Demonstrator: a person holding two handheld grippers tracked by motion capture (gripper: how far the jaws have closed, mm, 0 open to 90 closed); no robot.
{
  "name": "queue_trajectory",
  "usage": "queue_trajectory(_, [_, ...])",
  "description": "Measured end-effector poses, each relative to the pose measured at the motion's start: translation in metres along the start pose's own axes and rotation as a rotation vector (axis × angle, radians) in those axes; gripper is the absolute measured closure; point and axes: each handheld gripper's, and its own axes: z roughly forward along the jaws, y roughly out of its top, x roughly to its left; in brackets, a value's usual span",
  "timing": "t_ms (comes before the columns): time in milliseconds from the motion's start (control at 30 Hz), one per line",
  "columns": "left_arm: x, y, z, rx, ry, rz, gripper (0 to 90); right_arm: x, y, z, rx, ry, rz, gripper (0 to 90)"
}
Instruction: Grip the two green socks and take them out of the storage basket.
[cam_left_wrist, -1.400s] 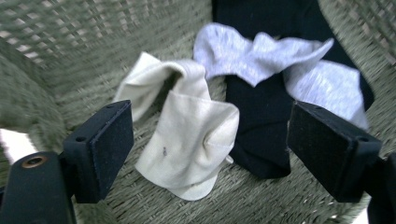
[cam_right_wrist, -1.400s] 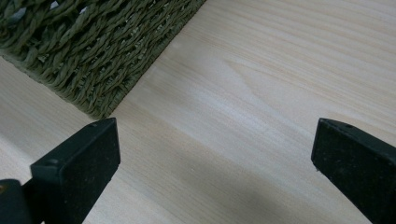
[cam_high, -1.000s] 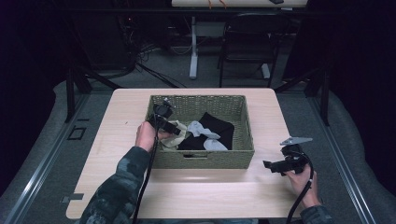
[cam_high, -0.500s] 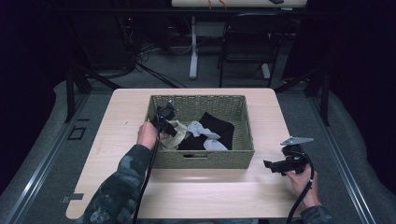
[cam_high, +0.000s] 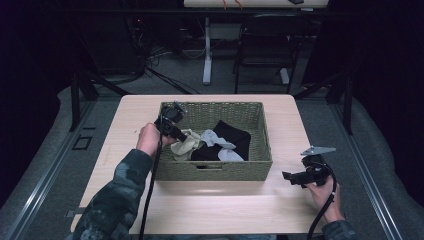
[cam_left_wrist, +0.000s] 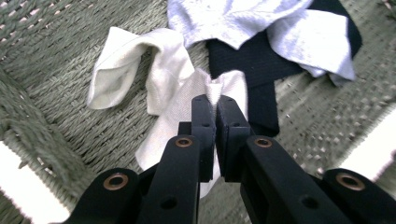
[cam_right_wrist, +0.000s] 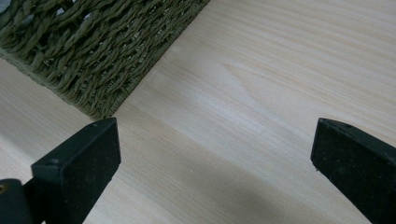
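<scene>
Tabletop wicker basket (cam_high: 216, 169) of socks (cam_left_wrist: 168, 93)

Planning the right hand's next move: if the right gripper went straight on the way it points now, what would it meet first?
Probably the bare table: the right gripper, jaws wide open, looks down onto the wood. The wicker basket lies off to the side of that line, though depth is hard to judge.

Overhead view; two close views beside basket (cam_high: 215, 167)

Cream sock (cam_left_wrist: 173, 88) lies crumpled in the woven basket (cam_high: 260, 125), beside grey and black socks
</scene>
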Motion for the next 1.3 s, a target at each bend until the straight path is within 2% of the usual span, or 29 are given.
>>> queue_trajectory(200, [-0.002,0.004,-0.019,-0.017,-0.014,0.024,87.4,-0.001,0.000,0.000,0.005,0.000,0.000,0.8])
queue_trajectory(500, [-0.002,0.014,-0.058,-0.048,-0.025,0.050,87.2,-0.002,-0.001,-0.001,-0.001,-0.001,0.002,0.7])
queue_trajectory(700, [-0.003,0.020,-0.076,-0.053,-0.018,0.065,87.3,-0.002,-0.001,-0.001,0.004,0.000,0.002,0.7])
queue_trajectory(867, [-0.007,0.024,-0.087,-0.038,-0.005,0.088,87.4,-0.001,-0.001,0.000,0.003,0.004,0.004,0.7])
queue_trajectory(1067, [-0.004,0.028,-0.101,-0.052,-0.007,0.087,87.3,-0.001,0.000,0.001,0.004,0.002,-0.001,0.8])
queue_trajectory(1300, [0.000,0.033,-0.122,-0.069,0.022,0.077,87.3,-0.001,0.000,0.000,0.004,0.005,0.004,0.8])
